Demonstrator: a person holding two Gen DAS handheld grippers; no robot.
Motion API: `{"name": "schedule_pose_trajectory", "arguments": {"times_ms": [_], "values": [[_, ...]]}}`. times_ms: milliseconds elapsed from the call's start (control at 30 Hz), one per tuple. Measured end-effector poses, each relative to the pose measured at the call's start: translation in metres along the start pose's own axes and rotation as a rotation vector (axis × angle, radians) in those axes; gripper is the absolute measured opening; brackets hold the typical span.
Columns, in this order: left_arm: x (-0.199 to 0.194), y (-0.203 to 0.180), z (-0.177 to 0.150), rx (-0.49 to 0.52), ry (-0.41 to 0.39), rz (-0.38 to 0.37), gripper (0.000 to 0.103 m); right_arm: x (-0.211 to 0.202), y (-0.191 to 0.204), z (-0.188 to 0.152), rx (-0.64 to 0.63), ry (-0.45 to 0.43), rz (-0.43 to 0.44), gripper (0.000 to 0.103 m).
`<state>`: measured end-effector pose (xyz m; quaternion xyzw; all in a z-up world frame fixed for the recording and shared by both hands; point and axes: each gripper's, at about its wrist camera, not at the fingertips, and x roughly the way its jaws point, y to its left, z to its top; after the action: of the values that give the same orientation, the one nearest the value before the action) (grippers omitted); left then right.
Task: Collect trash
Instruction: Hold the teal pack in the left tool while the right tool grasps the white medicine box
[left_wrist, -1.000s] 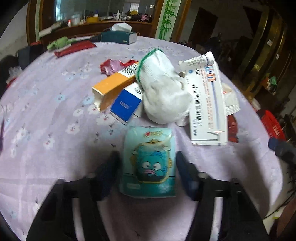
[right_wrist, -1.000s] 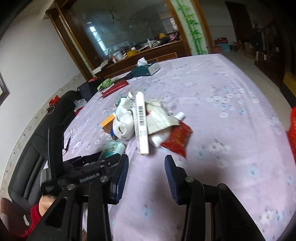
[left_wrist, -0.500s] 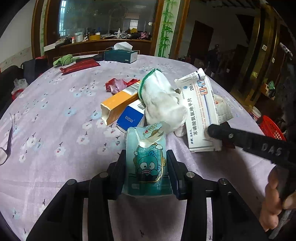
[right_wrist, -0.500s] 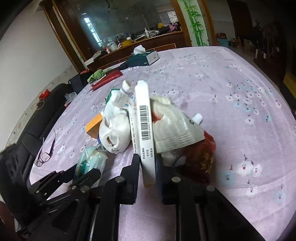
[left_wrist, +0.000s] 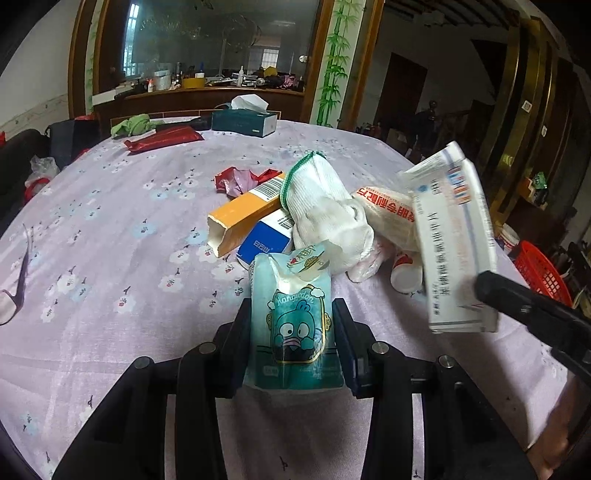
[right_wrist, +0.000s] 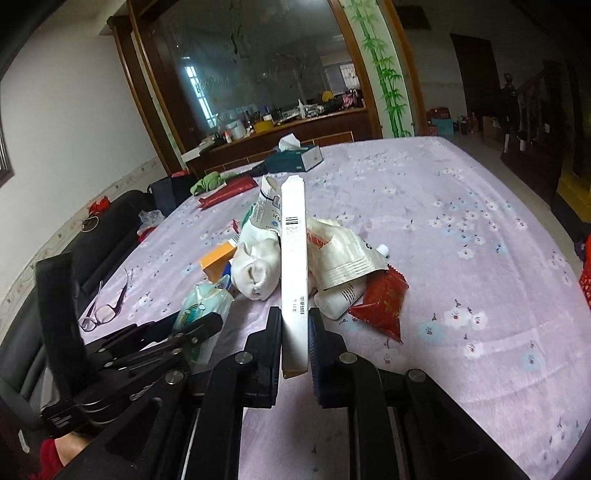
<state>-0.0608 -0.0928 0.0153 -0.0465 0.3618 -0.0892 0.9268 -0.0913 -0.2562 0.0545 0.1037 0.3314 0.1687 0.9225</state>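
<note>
Now lifted off the table: glossy tissue pack pinched by left gripper, flat white carton clamped edgewise by right gripper. Crinkled red wrapper seen only from right wrist.

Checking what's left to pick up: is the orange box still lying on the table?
Yes, the orange box lies on the table, beside the white glove.
</note>
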Motion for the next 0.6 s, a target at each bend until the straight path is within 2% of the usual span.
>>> {"name": "schedule_pose_trajectory", "arguments": {"times_ms": [267,600], "values": [[-0.008,-0.004,-0.003,0.013,-0.036,0.061,0.04,-0.02,0.001,-0.005,0.005,-0.012,-0.01,0.015],[-0.04,-0.028,-0.009,0.081,-0.106,0.13,0.04,-0.052,-0.004,-0.013,0.035,-0.047,-0.038,0.015]]}}
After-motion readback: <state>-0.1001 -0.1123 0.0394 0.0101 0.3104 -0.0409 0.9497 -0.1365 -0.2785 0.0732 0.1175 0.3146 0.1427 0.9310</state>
